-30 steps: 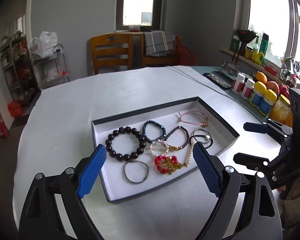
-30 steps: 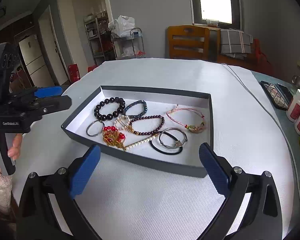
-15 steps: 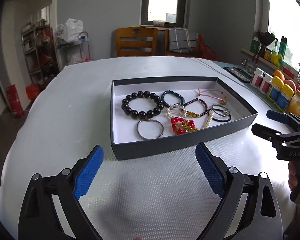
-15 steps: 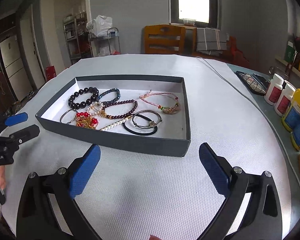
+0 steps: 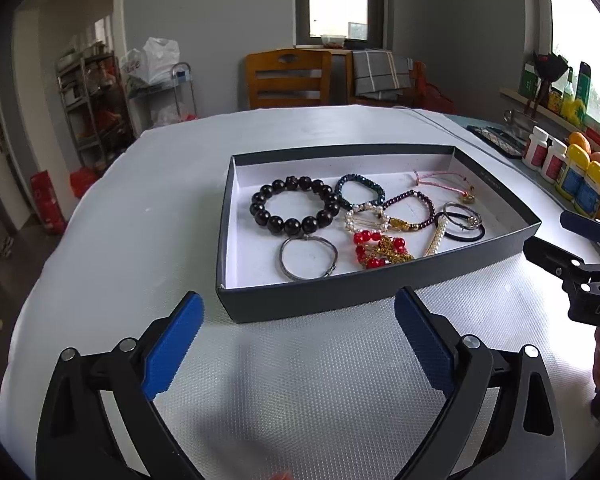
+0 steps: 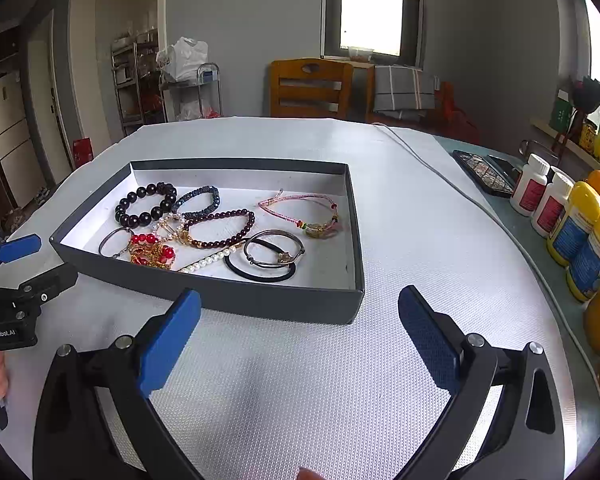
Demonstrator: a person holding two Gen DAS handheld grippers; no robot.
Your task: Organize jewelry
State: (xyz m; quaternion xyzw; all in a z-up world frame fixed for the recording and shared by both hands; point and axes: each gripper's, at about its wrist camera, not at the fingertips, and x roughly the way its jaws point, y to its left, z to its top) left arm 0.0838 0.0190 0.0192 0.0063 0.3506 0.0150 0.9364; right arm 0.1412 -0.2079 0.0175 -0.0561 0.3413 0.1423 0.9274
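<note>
We hold both grippers low over the white table [image 5: 148,208], short of the dark shallow tray [image 5: 380,286] that carries all the jewelry. Our left gripper [image 5: 296,320] has its blue pads spread wide with nothing between them, and our right gripper [image 6: 300,314] is spread just as wide and equally bare. In the tray, the black bead bracelet [image 5: 294,210] lies toward the left end, with the thin silver bangle [image 5: 309,258] just in front of it. The dark blue beaded bracelet [image 5: 360,191] sits beside the black beads, touching the small pearl ring bracelet [image 5: 366,220]. The red and gold bead piece [image 5: 380,250] is heaped near the front wall, next to the pearl strand [image 5: 436,236]. The purple bead bracelet [image 6: 220,228] lies mid-tray, the black hair tie [image 6: 260,272] and a second silver bangle [image 6: 274,248] overlap to its right, and the pink cord bracelet [image 6: 300,210] rests toward the far right. Bottles [image 6: 540,196] stand along the table's right edge
</note>
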